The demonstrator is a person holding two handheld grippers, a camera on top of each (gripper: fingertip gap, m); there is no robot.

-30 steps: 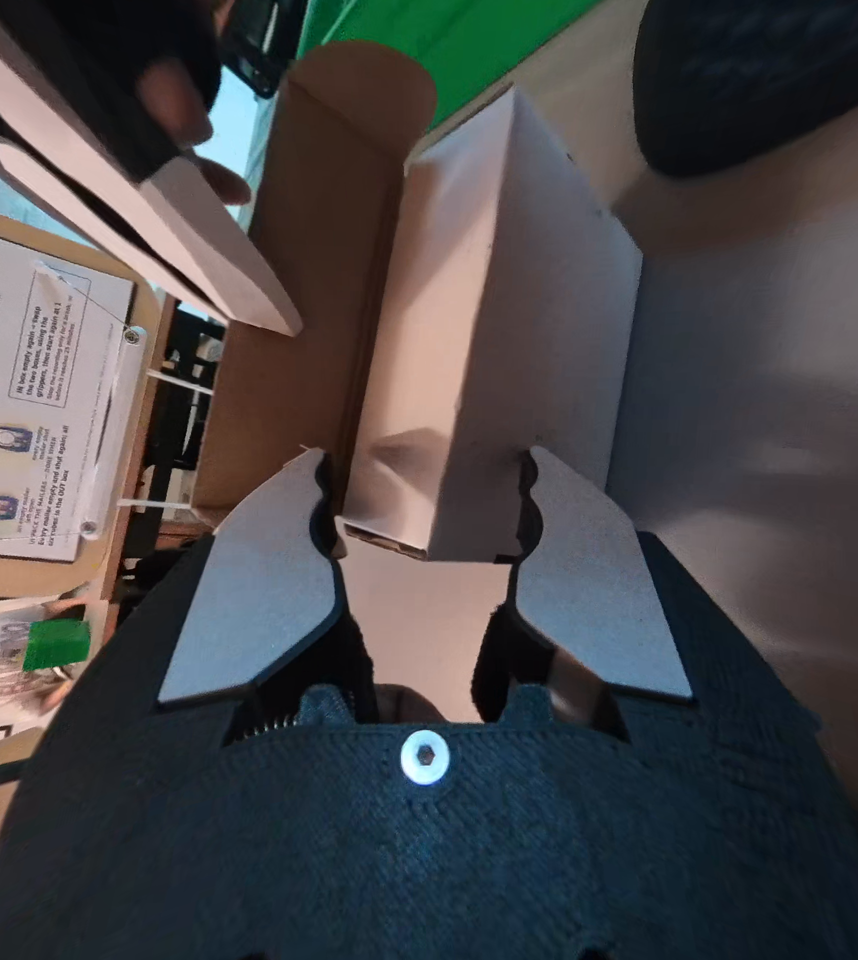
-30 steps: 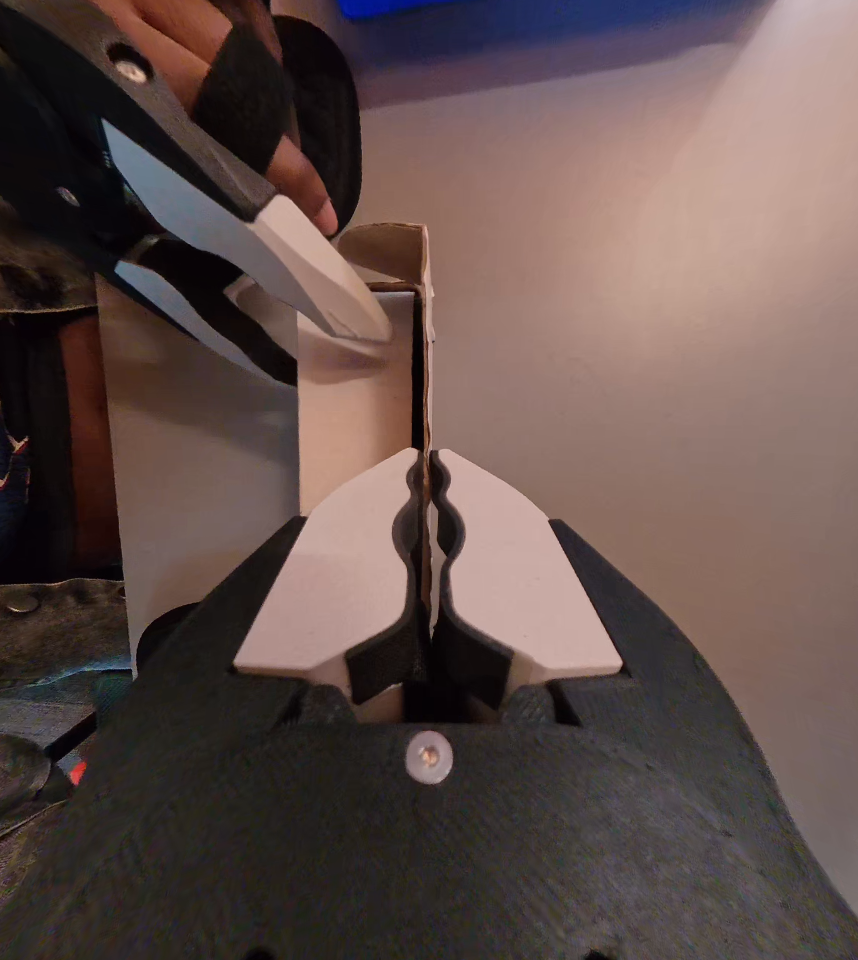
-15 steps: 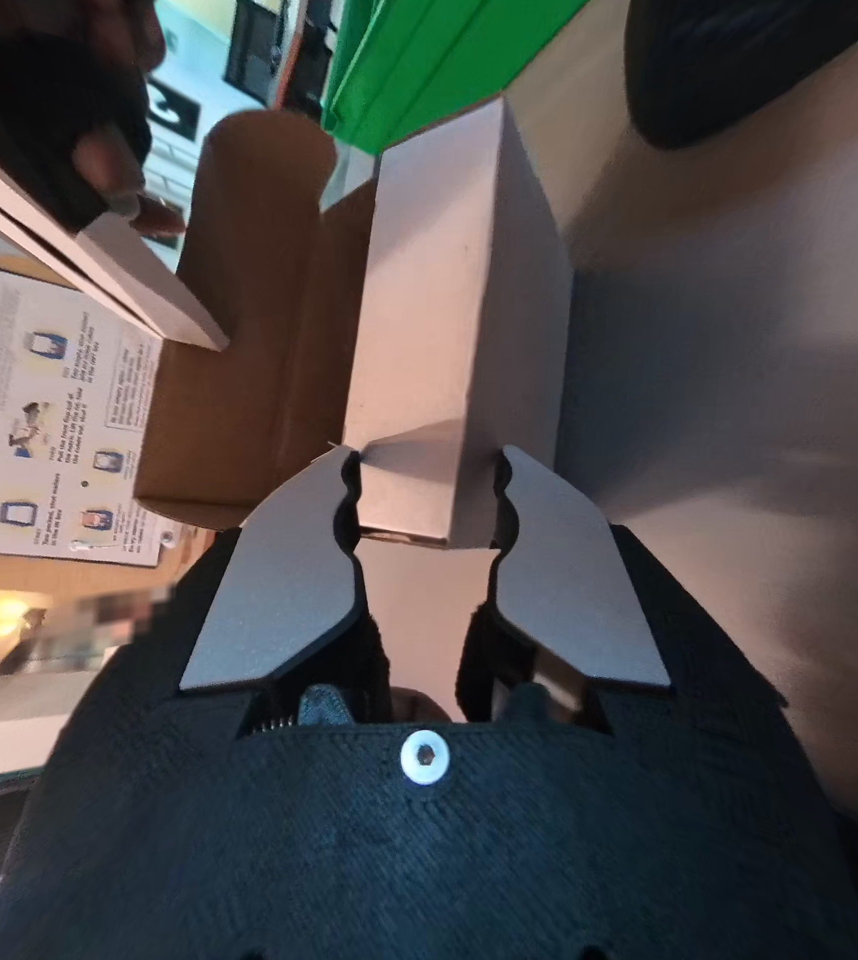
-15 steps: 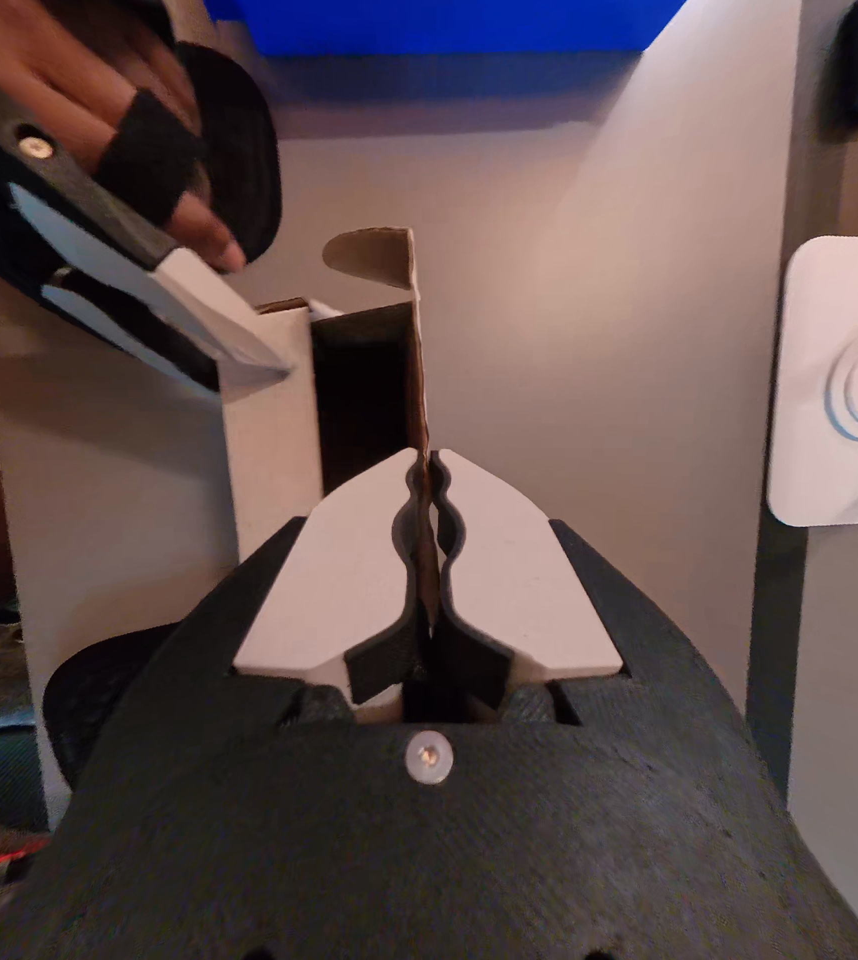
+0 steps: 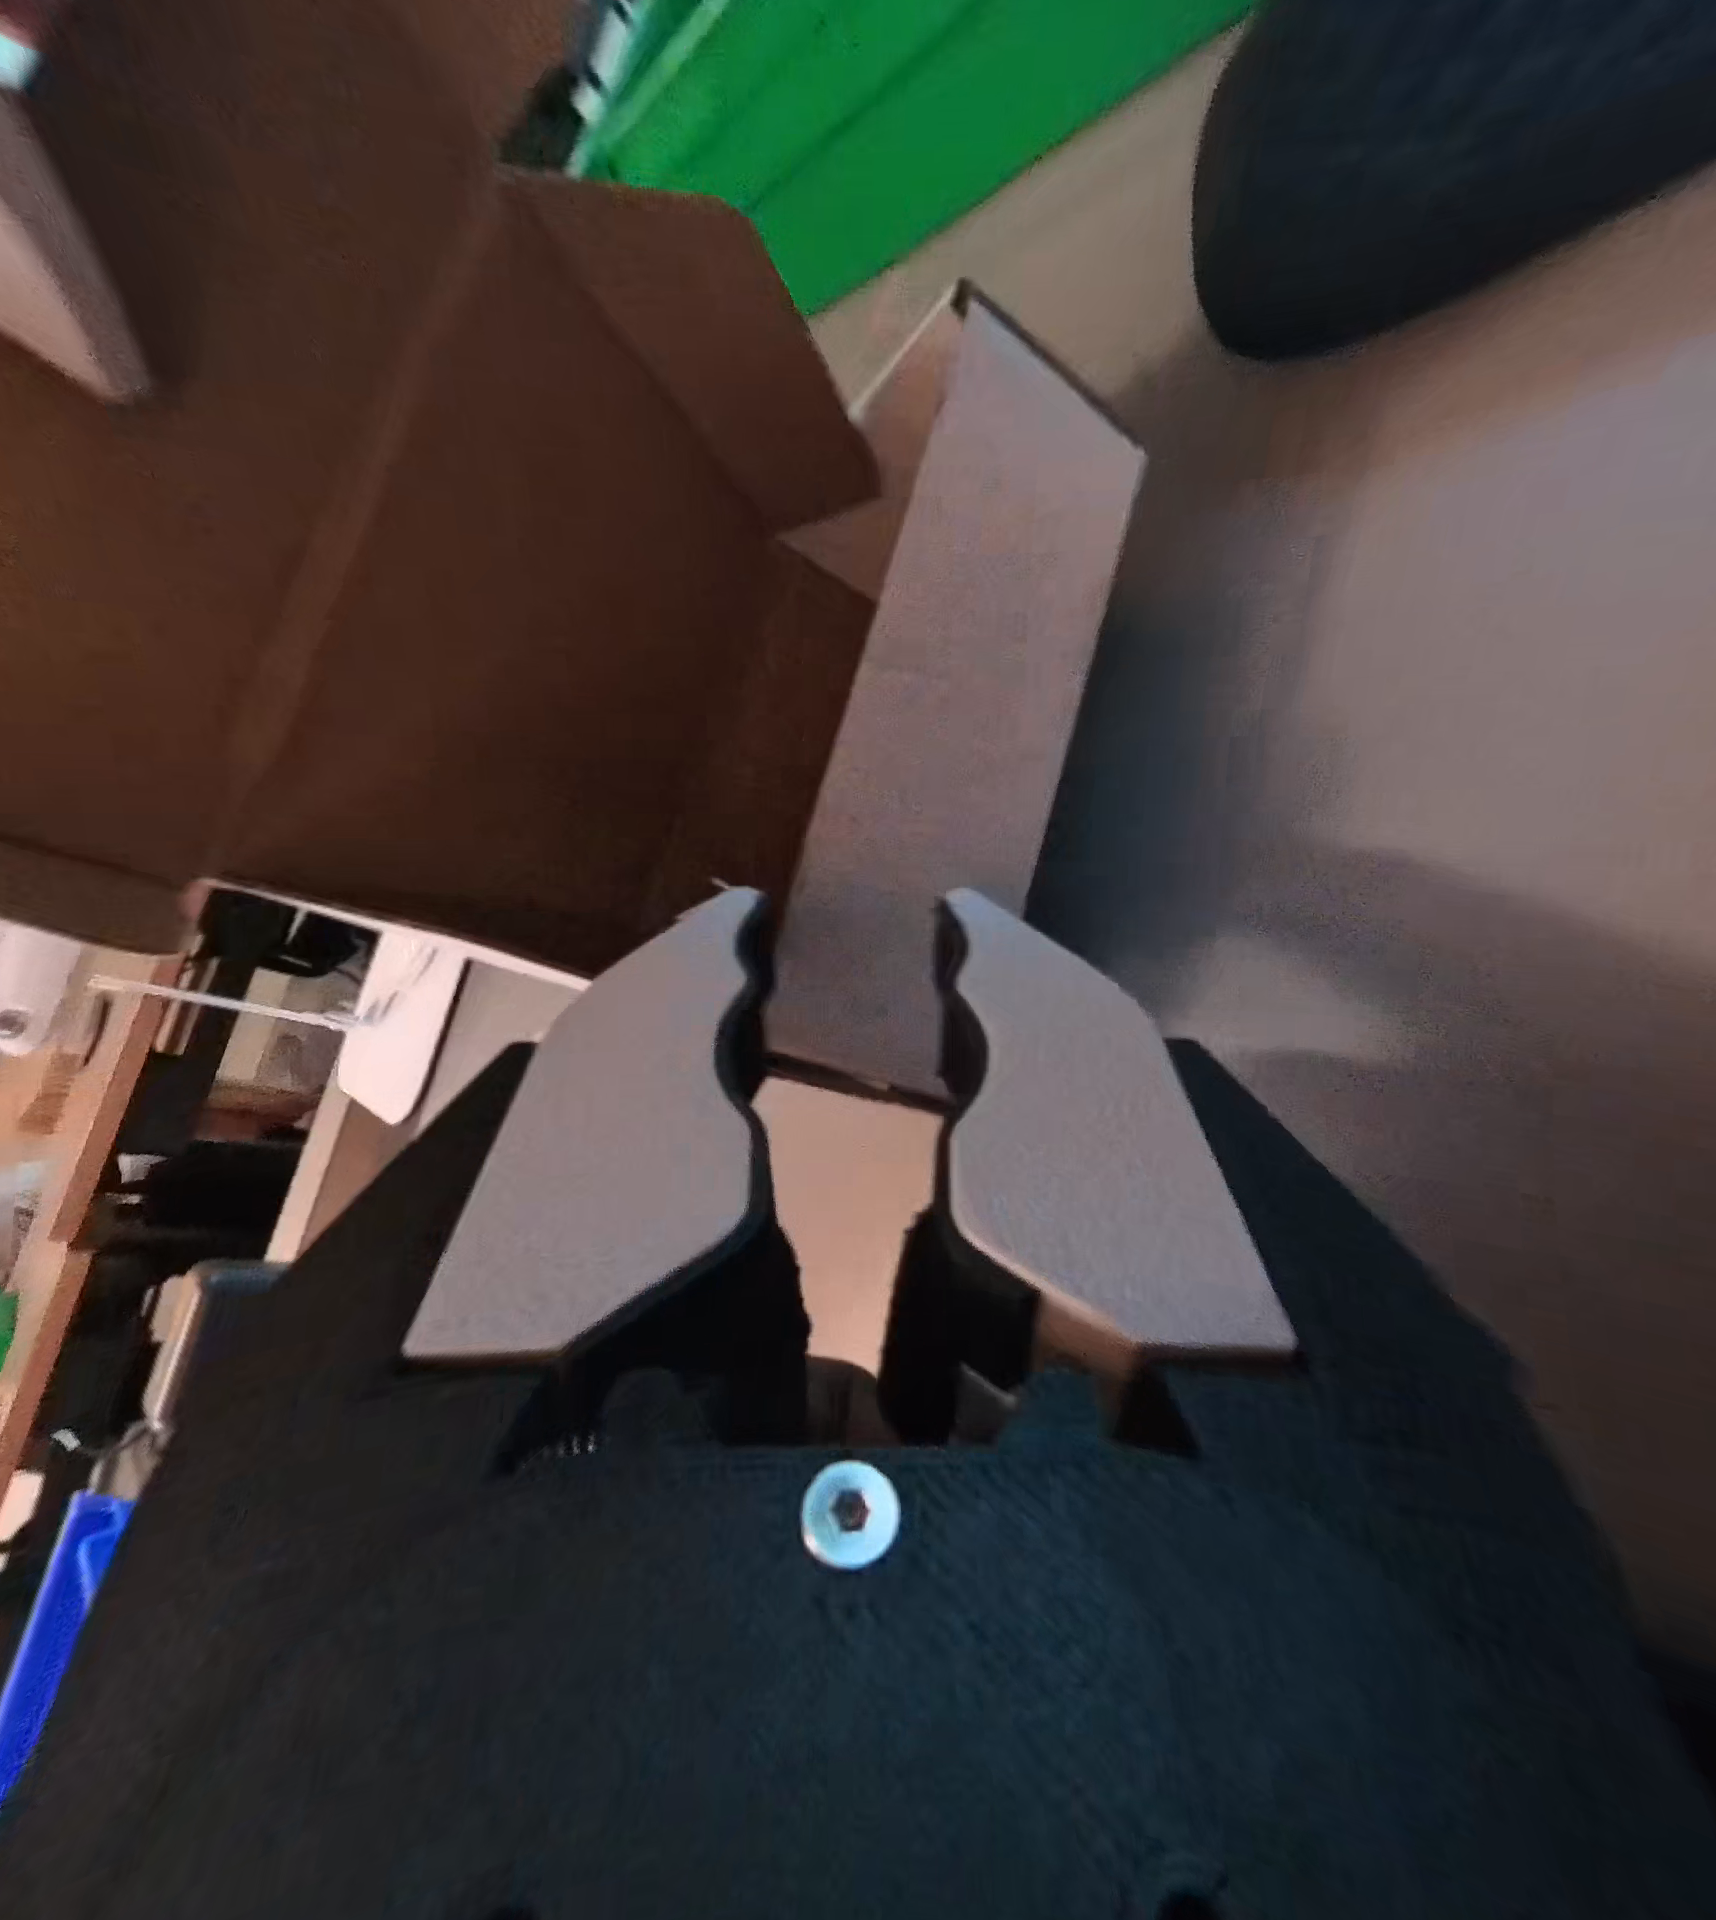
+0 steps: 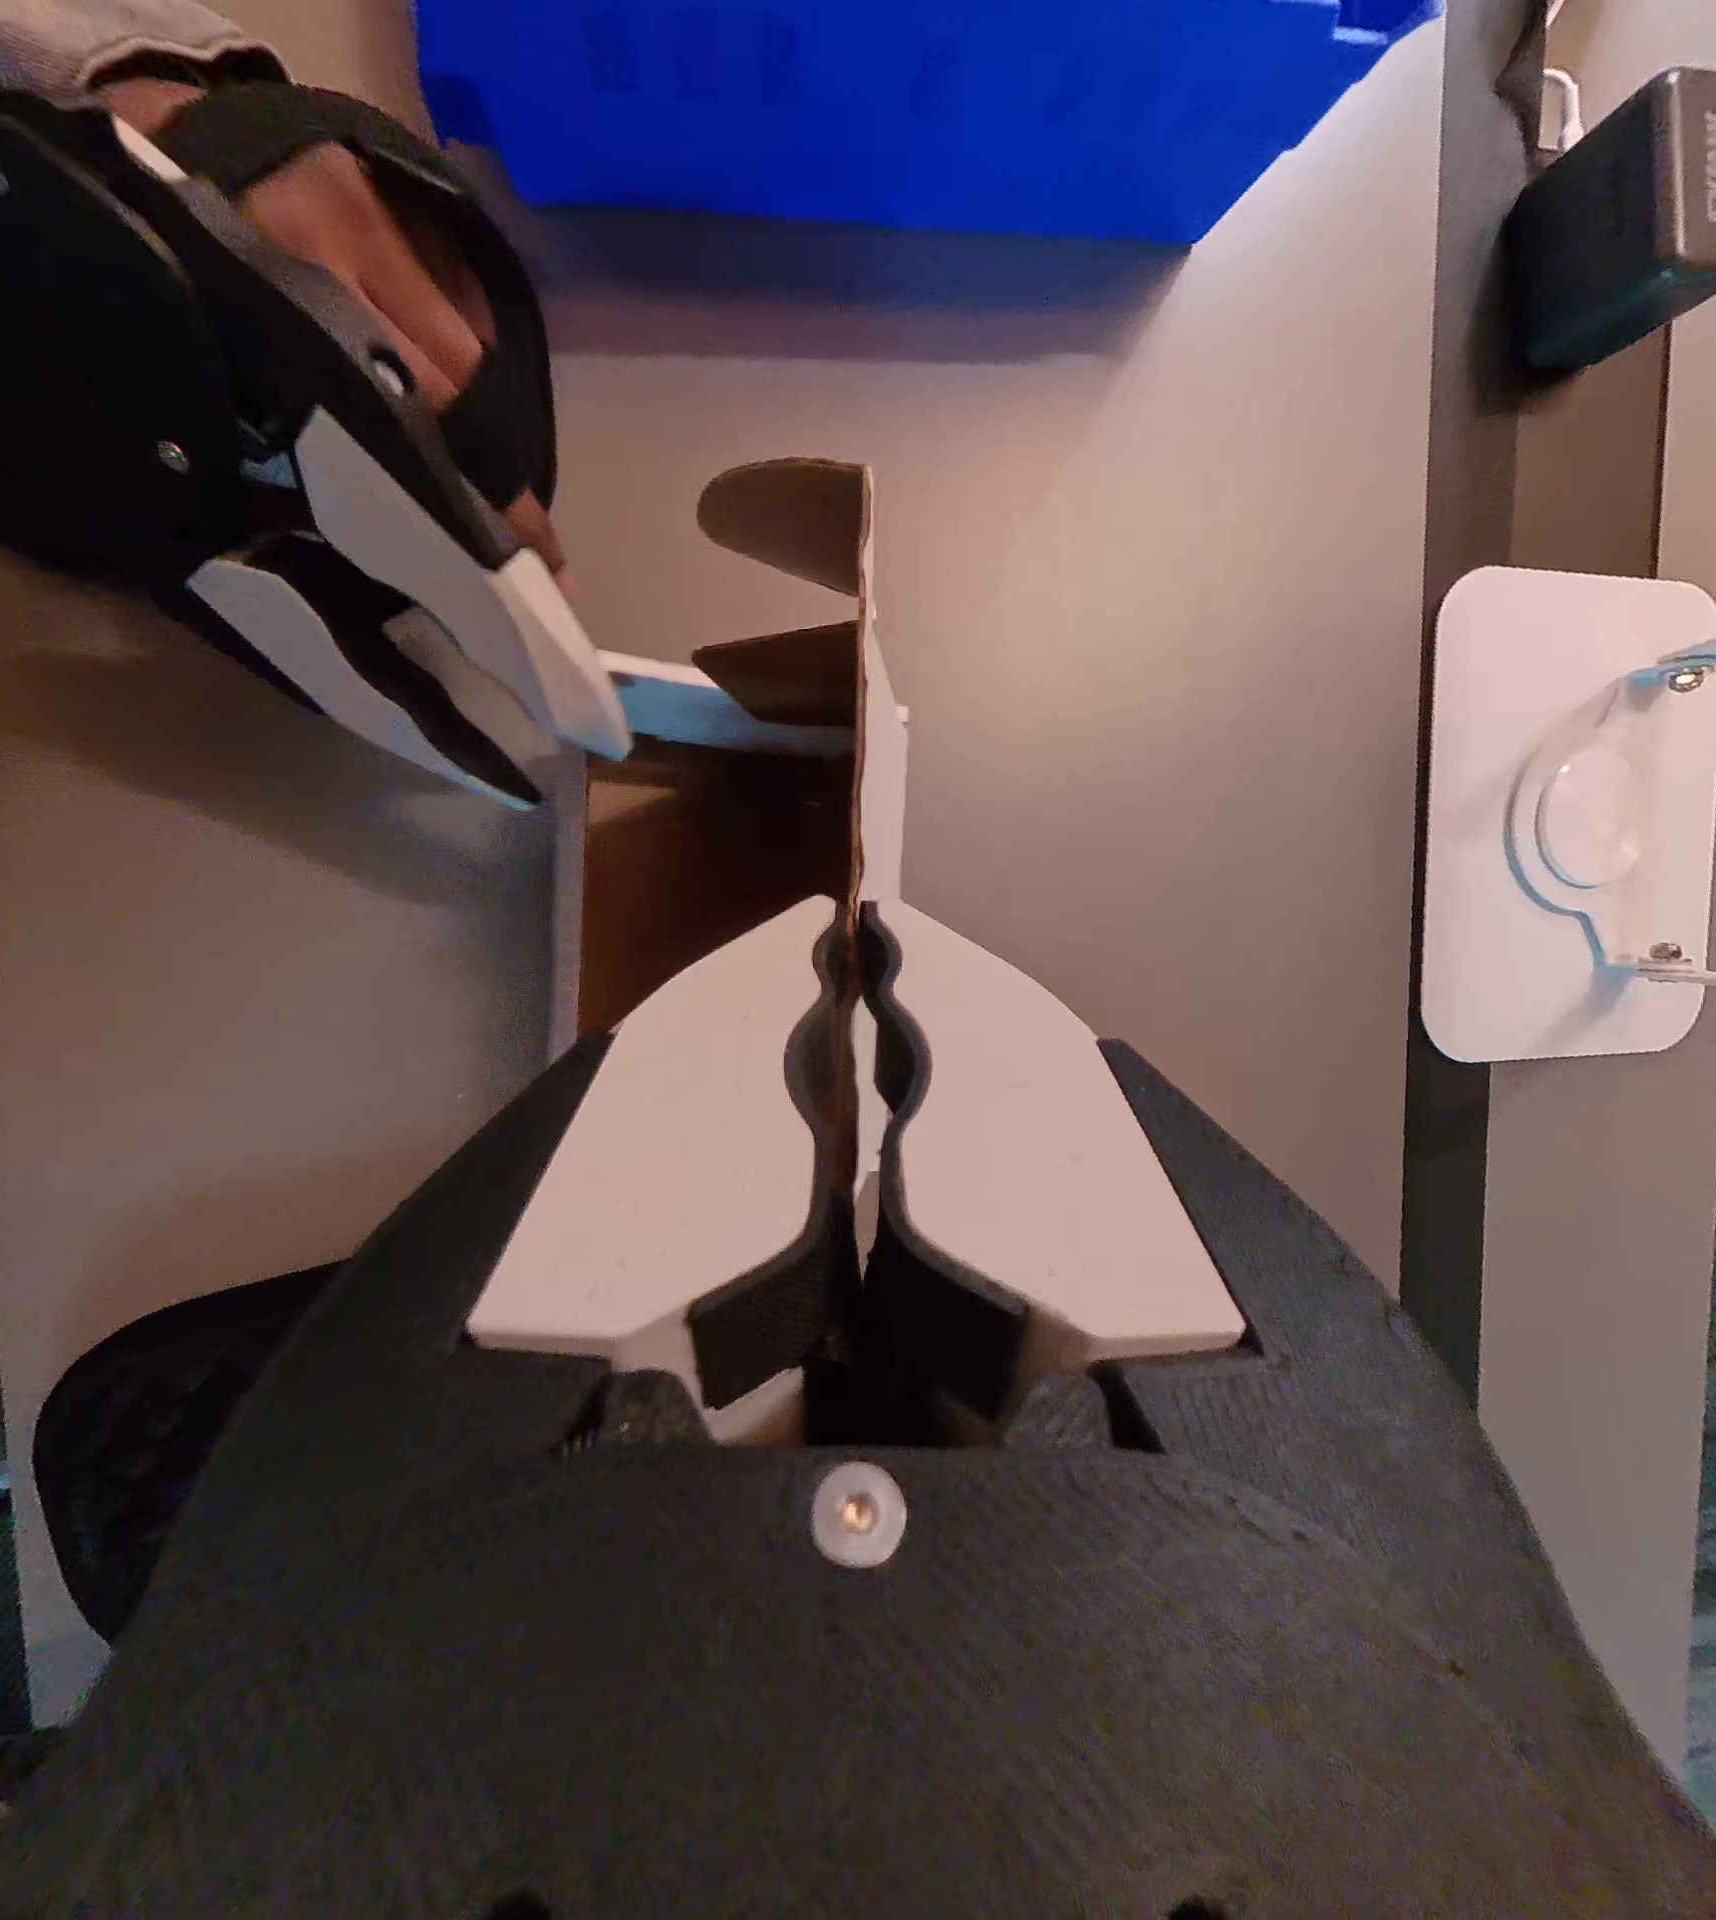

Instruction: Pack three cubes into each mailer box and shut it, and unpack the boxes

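Note:
A mailer box, white outside and brown inside, is held between both grippers above the table. My right gripper (image 6: 854, 914) is shut on the edge of its brown lid flap (image 6: 781, 520), which stands edge-on to this view. My left gripper (image 5: 849, 914) is shut across the end of the box's white wall (image 5: 989, 675); it also shows at upper left in the right wrist view (image 6: 568, 769), held by a hand. The lid's brown inner face (image 5: 366, 520) is swung away from the wall. The box interior (image 6: 708, 862) is dark. No cubes are in view.
The beige table (image 6: 1197, 623) lies behind the box. A blue bin (image 6: 885, 104) and a green bin (image 5: 885, 135) stand at its far edges. A black power bank (image 6: 1633, 218) and a white mount (image 6: 1571, 810) sit on the right. A black round object (image 5: 1508, 156) lies nearby. The gap from one gripper's tips to the other's is roughly 12 cm. From my left tips it is roughly 20 cm to the black round object (image 5: 1508, 156); from my right, 25 cm.
The lid has swung wide open, away from the white wall. My left gripper's fingers have closed in on the wall. My right gripper has stayed shut on the flap.

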